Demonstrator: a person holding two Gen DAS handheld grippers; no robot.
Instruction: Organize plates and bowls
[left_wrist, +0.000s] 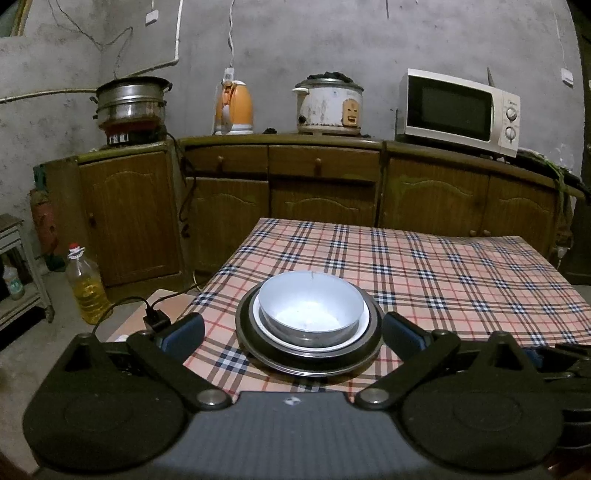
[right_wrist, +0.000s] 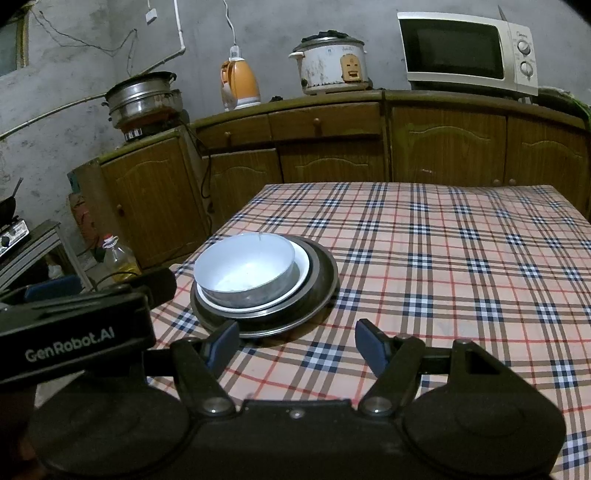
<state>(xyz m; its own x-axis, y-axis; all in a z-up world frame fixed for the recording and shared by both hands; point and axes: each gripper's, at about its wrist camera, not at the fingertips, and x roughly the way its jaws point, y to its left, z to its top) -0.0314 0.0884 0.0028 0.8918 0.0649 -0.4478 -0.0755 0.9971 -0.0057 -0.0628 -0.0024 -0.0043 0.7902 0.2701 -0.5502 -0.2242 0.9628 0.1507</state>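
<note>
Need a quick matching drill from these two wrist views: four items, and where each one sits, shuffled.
Things:
1. white-lined metal bowl
2. white round plate
3. orange electric kettle
4. clear plastic bottle of yellow oil

Places:
A. on the floor, left of the table
B. on top of the stack
C. on the wooden counter, left of the rice cooker
D. under the bowl, on the dark metal plate

Pairs: 1-B, 2-D, 3-C, 4-A

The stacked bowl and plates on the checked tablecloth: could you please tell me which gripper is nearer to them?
Left. The left gripper straddles the stack, open fingers flanking it without touching. The right gripper sits open, back and to the stack's right.
</note>
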